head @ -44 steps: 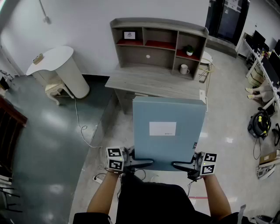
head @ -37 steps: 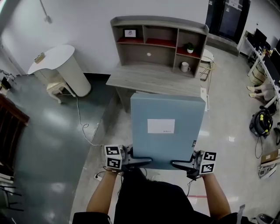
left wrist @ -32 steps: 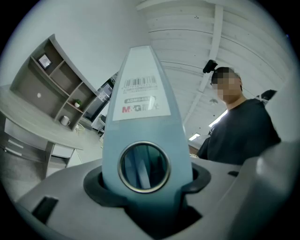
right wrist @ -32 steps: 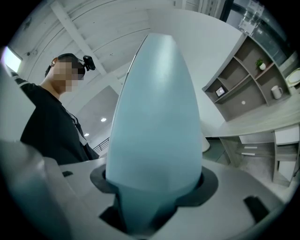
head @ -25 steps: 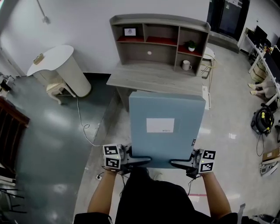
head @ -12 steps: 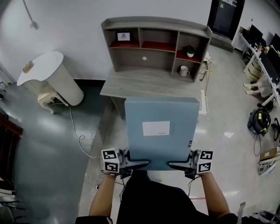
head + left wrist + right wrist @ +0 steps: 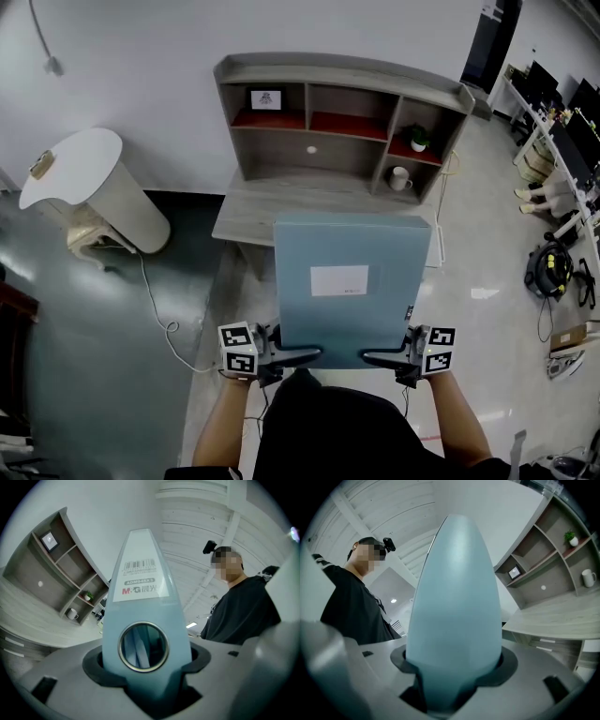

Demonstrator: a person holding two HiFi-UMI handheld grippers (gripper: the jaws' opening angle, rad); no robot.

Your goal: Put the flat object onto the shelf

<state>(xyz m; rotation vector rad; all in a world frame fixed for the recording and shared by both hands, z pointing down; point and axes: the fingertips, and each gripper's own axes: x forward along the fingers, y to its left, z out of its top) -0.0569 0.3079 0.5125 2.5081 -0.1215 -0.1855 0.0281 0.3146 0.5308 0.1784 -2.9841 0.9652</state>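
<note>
Box (image 7: 352,281) clamped by left tool (image 7: 305,354), right tool (image 7: 375,356); shelf (image 7: 342,67) cubbies hold mug (image 7: 400,178), plant (image 7: 419,141), frame (image 7: 266,98).

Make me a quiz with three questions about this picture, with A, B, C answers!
1. Where is the mug? A) lower right cubby of the shelf B) shelf's top C) shelf's left cubby
2. The flat box's colour? A) red B) light blue C) yellow
3. The left gripper and right gripper are: A) both clamped on the box B) both empty C) one holding
Answers: 1 A, below the plant; 2 B, pale blue all over; 3 A, both gripper views show jaws pressing it.
</note>
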